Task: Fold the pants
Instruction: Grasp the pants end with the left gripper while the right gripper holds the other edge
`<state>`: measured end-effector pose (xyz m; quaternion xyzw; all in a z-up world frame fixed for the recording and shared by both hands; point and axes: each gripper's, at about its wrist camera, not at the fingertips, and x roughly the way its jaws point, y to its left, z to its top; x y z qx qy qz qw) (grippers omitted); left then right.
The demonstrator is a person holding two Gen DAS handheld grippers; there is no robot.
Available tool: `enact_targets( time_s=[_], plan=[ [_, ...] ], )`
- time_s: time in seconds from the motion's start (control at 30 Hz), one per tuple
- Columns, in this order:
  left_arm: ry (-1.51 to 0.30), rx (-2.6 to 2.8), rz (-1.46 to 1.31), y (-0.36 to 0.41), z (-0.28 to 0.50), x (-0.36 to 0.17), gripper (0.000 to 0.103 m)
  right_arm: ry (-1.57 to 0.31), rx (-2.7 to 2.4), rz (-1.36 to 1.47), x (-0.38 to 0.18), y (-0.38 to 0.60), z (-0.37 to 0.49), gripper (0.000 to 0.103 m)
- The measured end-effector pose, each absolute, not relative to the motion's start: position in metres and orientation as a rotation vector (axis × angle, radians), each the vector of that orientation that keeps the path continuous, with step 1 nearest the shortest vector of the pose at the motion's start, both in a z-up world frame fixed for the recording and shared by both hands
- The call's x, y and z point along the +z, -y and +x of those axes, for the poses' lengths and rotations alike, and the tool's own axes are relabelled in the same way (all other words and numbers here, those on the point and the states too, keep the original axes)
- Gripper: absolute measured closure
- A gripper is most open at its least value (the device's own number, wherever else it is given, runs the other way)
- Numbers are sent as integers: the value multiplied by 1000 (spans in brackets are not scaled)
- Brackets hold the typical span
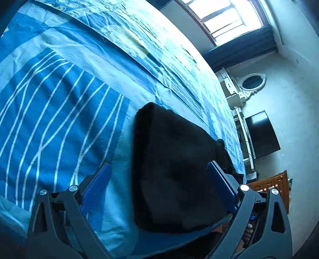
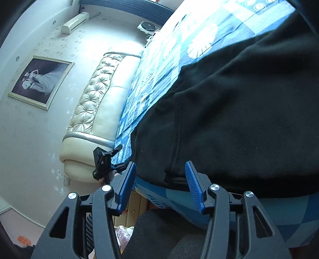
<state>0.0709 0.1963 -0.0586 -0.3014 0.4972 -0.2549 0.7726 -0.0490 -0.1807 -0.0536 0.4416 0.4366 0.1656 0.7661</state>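
The black pants point(image 1: 175, 169) lie folded on the blue patterned bedsheet point(image 1: 59, 103) near the bed's edge. My left gripper point(image 1: 158, 175) is open, its blue fingers on either side of the near end of the folded pants, grasping nothing. In the right wrist view the pants point(image 2: 239, 119) fill the right half, with a seam and hem near the bed edge. My right gripper point(image 2: 160, 175) is open, its jaws straddling the hem edge of the pants without closing on it. The left gripper's body point(image 2: 103, 163) shows beyond the bed edge.
A cream tufted headboard point(image 2: 95, 103) stands at the bed's end, with a framed picture point(image 2: 39, 81) on the wall. A television point(image 1: 263, 135), white dresser with oval mirror point(image 1: 251, 83) and window point(image 1: 225, 18) lie beyond the bed.
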Motion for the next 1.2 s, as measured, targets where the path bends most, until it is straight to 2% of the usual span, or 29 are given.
enact_targets(
  time_s=[0.3, 0.4, 0.47, 0.57, 0.63, 0.7, 0.73, 0.83, 1.03, 1.2],
  plan=[
    [-1092, -716, -735, -177, 50, -68, 8, -980, 375, 976, -60, 171, -49, 51],
    [-1104, -698, -795, -174, 52, -75, 27, -982, 387, 972, -60, 167, -48, 51],
    [-1124, -668, -850, -175, 58, -85, 48, -987, 390, 967, -60, 165, -47, 51],
    [-1154, -626, -824, -171, 60, -90, 64, -991, 385, 959, -60, 165, -45, 51],
    [-1181, -604, -813, -166, 62, -92, 84, -989, 382, 959, -60, 166, -46, 51],
    [-1181, -585, -827, -165, 63, -90, 87, -987, 367, 954, -59, 167, -46, 47],
    [-1172, -579, -829, -164, 62, -86, 89, -977, 357, 954, -57, 168, -47, 38],
    [-1157, -562, -802, -162, 60, -69, 89, -937, 313, 950, -50, 175, -51, 27],
    [-1113, -542, -689, -133, 59, -15, 90, -915, 219, 956, -42, 192, -56, 19],
    [-1070, -519, -519, -97, 49, 31, 90, -905, 109, 846, -29, 200, -61, 18]
  ],
)
